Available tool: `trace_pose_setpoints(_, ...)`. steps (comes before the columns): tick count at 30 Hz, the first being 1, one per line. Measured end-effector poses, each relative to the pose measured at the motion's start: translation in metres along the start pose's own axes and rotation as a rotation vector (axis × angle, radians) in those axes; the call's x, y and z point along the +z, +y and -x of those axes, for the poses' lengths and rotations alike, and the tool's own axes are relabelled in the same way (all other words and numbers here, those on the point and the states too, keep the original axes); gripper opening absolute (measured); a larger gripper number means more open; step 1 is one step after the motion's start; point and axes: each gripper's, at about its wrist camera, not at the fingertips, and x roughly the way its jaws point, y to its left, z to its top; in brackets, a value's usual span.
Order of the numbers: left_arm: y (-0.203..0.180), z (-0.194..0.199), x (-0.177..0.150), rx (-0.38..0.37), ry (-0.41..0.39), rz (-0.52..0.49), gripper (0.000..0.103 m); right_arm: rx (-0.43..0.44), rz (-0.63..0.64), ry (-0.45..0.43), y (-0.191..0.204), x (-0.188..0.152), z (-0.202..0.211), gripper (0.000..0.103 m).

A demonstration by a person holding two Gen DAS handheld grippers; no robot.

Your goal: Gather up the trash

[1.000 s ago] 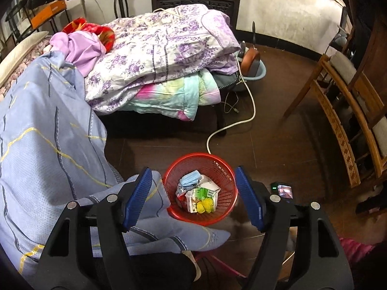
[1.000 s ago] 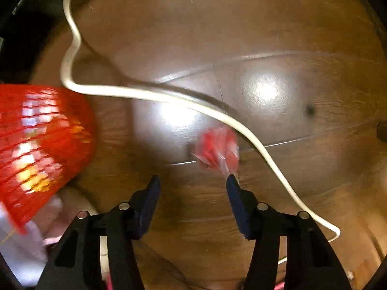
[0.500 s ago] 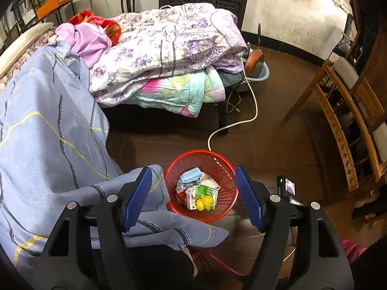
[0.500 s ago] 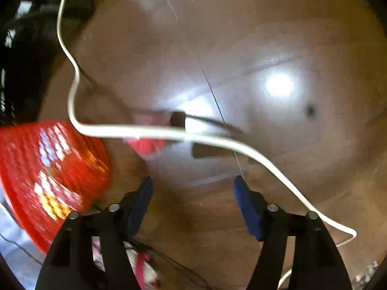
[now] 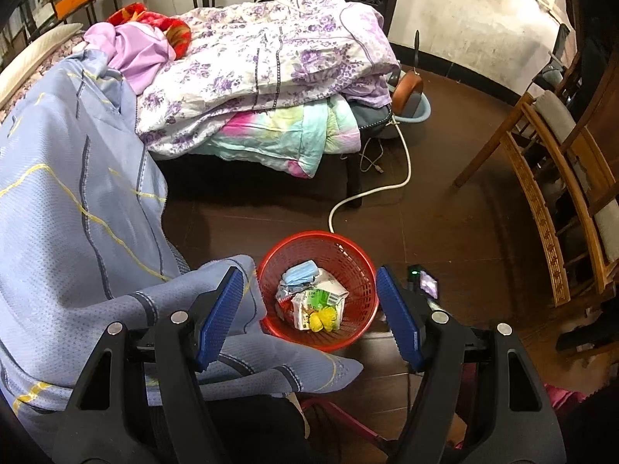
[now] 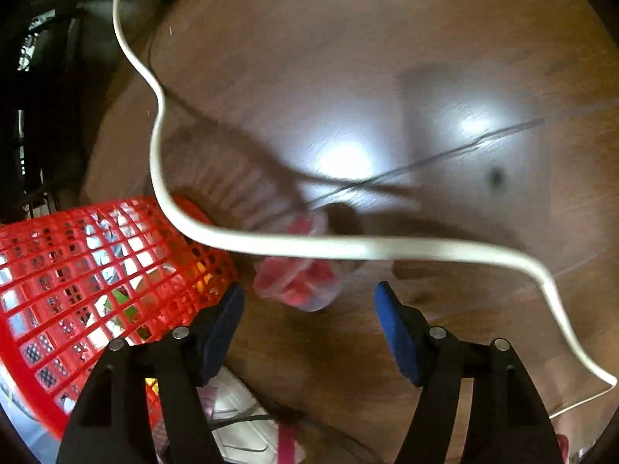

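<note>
A red mesh basket (image 5: 363, 270) stands on the dark floor and holds a blue mask, a white-green carton and a yellow scrap. My left gripper (image 5: 307, 290) hovers above it, open, with nothing between its blue pads. In the right wrist view the same basket (image 6: 77, 270) fills the lower left. A crumpled red-and-clear wrapper (image 6: 298, 282) sits outside it, just ahead of my open right gripper (image 6: 309, 301). The pads do not touch the wrapper. It is blurred, so I cannot tell whether it rests on the floor.
A white cable (image 6: 309, 245) crosses right over the wrapper and runs on across the floor (image 5: 402, 178). A bed with a blue sheet (image 5: 69, 193) and floral quilts (image 5: 271, 58) lies left and behind. Wooden chairs (image 5: 553, 193) line the right. A white shoe (image 6: 240, 425) lies below the right gripper.
The right wrist view swung: the basket came further in at the left, and the wrapper shifted from near the right fingertip to between the jaws, which stand wider. The left view barely moved.
</note>
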Motion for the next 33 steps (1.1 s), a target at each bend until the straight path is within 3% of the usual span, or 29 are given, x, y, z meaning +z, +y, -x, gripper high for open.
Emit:
trace_pose_setpoints(1, 0.001, -0.001, 0.0, -0.003, 0.002, 0.005, 0.069, -0.005, -0.003, -0.006, 0.001, -0.001, -0.002, 0.065)
trace_pose_setpoints(2, 0.002, -0.001, 0.0, -0.007, 0.004, 0.013, 0.069, 0.005, -0.003, -0.008, 0.002, -0.001, -0.005, 0.041)
trace_pose_setpoints(3, 0.003, -0.002, 0.0, -0.012, 0.005, 0.02, 0.069, 0.011, -0.005, 0.009, 0.004, -0.004, -0.011, 0.004)
trace_pose_setpoints(4, 0.004, -0.001, 0.0, -0.014, 0.004, 0.024, 0.069, 0.018, -0.012, 0.022, 0.003, -0.006, -0.015, 0.0)
trace_pose_setpoints(7, 0.006, 0.0, -0.001, -0.02, -0.007, 0.034, 0.069, 0.002, 0.022, -0.044, 0.004, -0.015, 0.003, 0.0)
trace_pose_setpoints(14, 0.008, 0.003, -0.003, -0.011, -0.021, 0.032, 0.069, 0.058, 0.021, -0.05, -0.018, -0.018, 0.046, 0.002)
trace_pose_setpoints(16, 0.008, 0.004, -0.003, -0.014, -0.023, 0.038, 0.069, 0.048, 0.007, -0.045, -0.028, -0.013, 0.055, 0.014)
trace_pose_setpoints(17, 0.008, 0.003, -0.002, -0.014, -0.023, 0.039, 0.069, 0.063, -0.013, -0.043, -0.034, -0.009, 0.059, 0.046)
trace_pose_setpoints(18, 0.009, 0.003, -0.003, -0.013, -0.022, 0.036, 0.069, 0.068, -0.034, -0.059, -0.041, -0.003, 0.062, 0.057)
trace_pose_setpoints(26, 0.008, 0.0, -0.001, -0.018, -0.007, 0.038, 0.069, 0.062, -0.111, -0.094, -0.06, 0.01, 0.067, 0.056)
trace_pose_setpoints(31, 0.006, -0.002, 0.0, -0.023, -0.004, 0.039, 0.069, 0.003, -0.093, -0.122, -0.056, 0.019, 0.074, 0.055)
trace_pose_setpoints(33, 0.006, -0.003, -0.001, -0.025, -0.003, 0.04, 0.069, 0.01, -0.113, -0.113, -0.049, 0.027, 0.056, 0.054)
